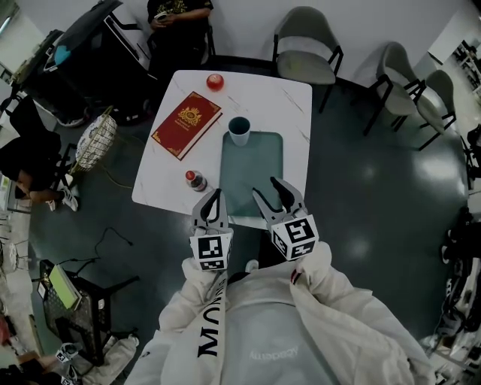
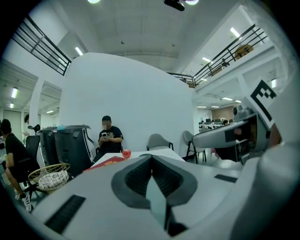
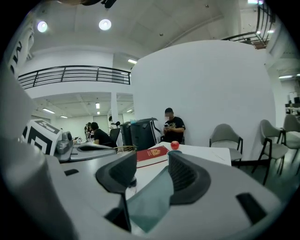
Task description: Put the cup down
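Note:
The cup (image 1: pixel 239 129), dark teal with a pale wall, stands upright on the white table (image 1: pixel 289 101), at the far edge of a teal mat (image 1: pixel 252 169). Both grippers hover over the table's near edge, well short of the cup. My left gripper (image 1: pixel 212 195) is left of the mat, and its jaws meet at the tip (image 2: pixel 151 157) with nothing between them. My right gripper (image 1: pixel 265 188) is over the mat's near end, its jaws standing apart and empty (image 3: pixel 152 159). In the right gripper view the mat (image 3: pixel 150 199) shows through the gap.
A red book (image 1: pixel 186 123) and a red ball (image 1: pixel 215 82) lie on the table's far left part. A small red-capped bottle (image 1: pixel 196 180) stands just beyond my left gripper. Grey chairs (image 1: pixel 304 45), a seated person (image 1: pixel 178 22) and a wire basket (image 1: pixel 95 141) ring the table.

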Motion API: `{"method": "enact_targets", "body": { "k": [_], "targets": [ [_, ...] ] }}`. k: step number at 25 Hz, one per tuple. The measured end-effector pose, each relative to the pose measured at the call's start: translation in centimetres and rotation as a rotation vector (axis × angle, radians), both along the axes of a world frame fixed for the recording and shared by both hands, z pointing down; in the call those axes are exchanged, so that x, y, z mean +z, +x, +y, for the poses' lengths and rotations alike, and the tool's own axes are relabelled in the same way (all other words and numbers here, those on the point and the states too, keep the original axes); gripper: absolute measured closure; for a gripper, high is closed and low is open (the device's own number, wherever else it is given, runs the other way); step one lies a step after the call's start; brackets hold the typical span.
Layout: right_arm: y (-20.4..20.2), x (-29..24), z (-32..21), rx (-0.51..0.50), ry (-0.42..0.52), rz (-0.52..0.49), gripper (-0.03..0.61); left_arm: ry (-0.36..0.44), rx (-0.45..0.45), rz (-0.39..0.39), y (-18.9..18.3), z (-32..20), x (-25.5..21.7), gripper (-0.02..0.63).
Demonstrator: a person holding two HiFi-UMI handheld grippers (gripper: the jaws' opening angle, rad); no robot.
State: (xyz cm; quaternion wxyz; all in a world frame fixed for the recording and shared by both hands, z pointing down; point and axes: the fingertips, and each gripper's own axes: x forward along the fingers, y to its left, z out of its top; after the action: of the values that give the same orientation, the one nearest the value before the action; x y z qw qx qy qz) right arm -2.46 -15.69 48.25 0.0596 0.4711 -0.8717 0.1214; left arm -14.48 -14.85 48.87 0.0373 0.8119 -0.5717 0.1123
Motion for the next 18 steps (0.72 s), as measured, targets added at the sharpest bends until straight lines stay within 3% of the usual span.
{"method": "enact_targets", "body": {
  "k": [2, 7, 13, 18],
  "targets": [
    [0.2, -0.8, 1.1, 0.022, 0.017, -0.023, 0.401, 0.003, 0.001, -0.002, -0.2, 1.0, -0.1, 0.602],
    [0.1, -1.7, 4.0, 0.049, 0.031, -0.021, 0.449, 0.007, 0.013, 0.002, -0.4, 3.7, -0.5, 0.602],
    [0.2, -2.5, 6.6, 0.095, 0.03, -0.026, 0.564, 0.003, 0.011, -0.008, -0.8, 6.4, -1.1, 0.602],
    [-0.2, -3.2, 8.8, 0.071, 0.026, -0.014, 0.572, 0.005, 0.002, 0.016, -1.1, 8.4, -1.7, 0.602]
  ]
}}
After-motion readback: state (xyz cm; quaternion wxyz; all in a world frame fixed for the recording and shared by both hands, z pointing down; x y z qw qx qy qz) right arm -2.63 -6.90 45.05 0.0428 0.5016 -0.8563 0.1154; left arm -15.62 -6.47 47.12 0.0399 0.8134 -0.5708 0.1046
